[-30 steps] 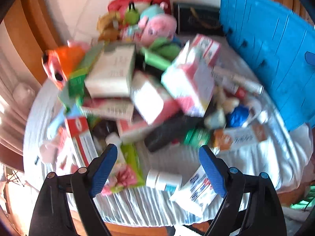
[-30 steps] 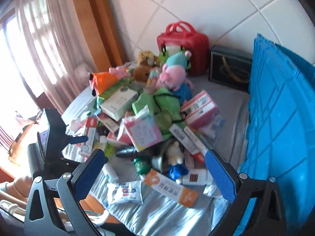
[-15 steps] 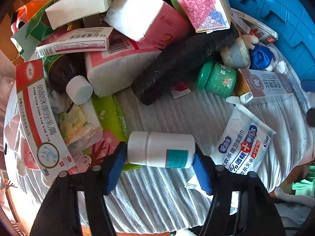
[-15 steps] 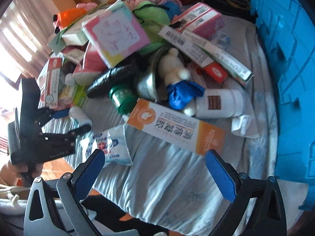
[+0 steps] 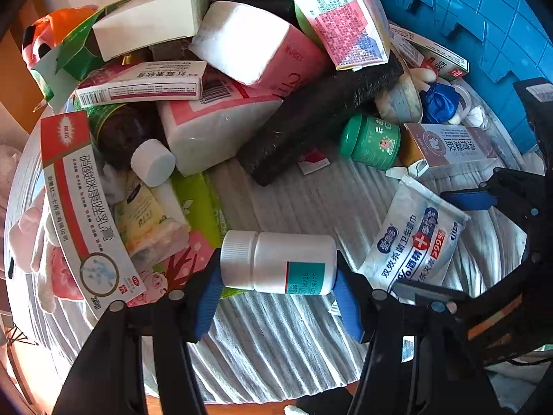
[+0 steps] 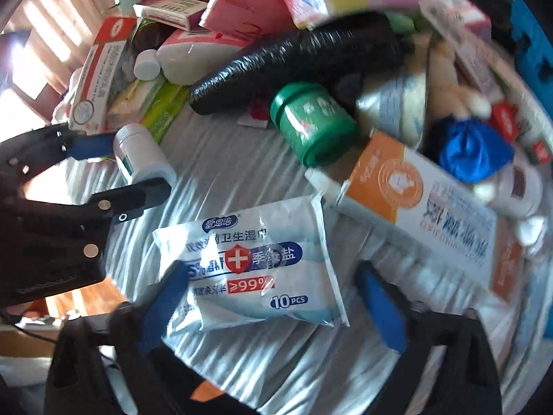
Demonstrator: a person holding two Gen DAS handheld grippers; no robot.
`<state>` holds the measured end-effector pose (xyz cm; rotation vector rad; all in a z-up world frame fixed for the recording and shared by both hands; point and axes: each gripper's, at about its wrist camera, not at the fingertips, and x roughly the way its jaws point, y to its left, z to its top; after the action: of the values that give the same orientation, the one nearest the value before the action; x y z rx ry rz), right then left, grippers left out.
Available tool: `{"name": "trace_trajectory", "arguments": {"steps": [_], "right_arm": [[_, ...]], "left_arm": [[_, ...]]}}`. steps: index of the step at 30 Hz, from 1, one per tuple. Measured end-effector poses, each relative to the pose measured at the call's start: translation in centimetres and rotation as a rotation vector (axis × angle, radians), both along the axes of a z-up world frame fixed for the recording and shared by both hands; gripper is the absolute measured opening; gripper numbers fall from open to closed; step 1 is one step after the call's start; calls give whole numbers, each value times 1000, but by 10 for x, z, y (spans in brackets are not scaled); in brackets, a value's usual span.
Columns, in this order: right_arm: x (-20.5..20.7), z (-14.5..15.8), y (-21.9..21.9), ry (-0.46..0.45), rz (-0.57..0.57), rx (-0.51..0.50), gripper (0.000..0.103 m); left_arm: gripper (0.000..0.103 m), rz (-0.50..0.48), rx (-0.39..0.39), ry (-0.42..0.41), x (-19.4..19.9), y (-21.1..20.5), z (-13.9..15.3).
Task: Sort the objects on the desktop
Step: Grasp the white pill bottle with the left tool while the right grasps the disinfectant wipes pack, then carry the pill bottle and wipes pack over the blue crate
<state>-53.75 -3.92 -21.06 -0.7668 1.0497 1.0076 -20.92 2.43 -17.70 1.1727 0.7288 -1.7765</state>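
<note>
Left wrist view: since half a second ago, the left tongs (image 5: 278, 294) have clenched on the white pill bottle (image 5: 280, 263), lying crosswise, cap leftward; right tongs (image 6: 273, 301) now straddle the wipes packet (image 6: 252, 269), released.

White bottle (image 5: 278, 263) with teal label, green jar (image 5: 369, 141), blue crate (image 5: 484, 17)

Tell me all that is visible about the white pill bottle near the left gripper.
The white pill bottle looks like plastic, with a ribbed cap, closed, and a teal label bearing small print. It lies on its side on the striped cloth, cap pointing left. The left gripper has a blue pad against each end; whether it is lifted is unclear.
</note>
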Motion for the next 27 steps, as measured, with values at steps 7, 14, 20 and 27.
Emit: {"name": "trace_trajectory", "arguments": {"steps": [7, 14, 20, 27], "right_arm": [[9, 27, -12, -4, 21, 56, 25], [25, 71, -39, -30, 20, 146, 23], [43, 138, -57, -146, 10, 280, 23], [51, 230, -39, -295, -28, 453, 23]], "left_arm": [[58, 15, -13, 14, -1, 6, 15], [58, 37, -90, 33, -4, 18, 57], [58, 65, -145, 68, 3, -23, 108], [58, 24, -287, 131, -48, -42, 169]]}}
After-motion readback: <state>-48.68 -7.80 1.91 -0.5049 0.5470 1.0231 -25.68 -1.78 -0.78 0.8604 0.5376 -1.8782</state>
